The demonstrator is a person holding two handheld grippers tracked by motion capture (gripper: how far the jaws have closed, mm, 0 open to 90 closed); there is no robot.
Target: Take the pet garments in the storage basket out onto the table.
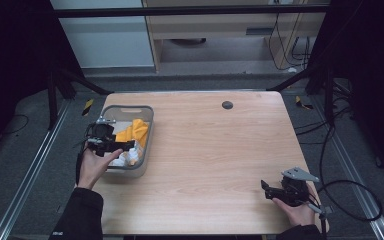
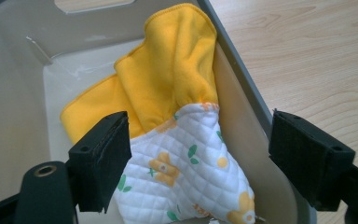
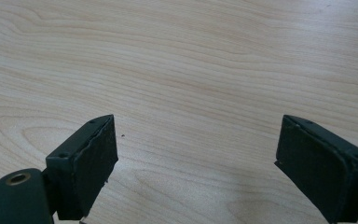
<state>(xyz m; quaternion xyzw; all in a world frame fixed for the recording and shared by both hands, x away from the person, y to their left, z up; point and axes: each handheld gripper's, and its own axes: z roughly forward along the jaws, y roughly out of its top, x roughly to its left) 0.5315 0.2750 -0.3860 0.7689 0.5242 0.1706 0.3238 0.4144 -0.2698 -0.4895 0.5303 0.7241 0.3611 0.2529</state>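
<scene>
Left gripper view: left gripper, jaws spread, hangs directly over quilted floral cloth lying lengthwise against basket wall; right gripper, also spread, well apart.

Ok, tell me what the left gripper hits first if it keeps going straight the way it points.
Most likely the white quilted flowered cloth in the grey bin. It lies between the open jaws of the left gripper, with the yellow cloth just beyond. Depth is hard to judge.
</scene>
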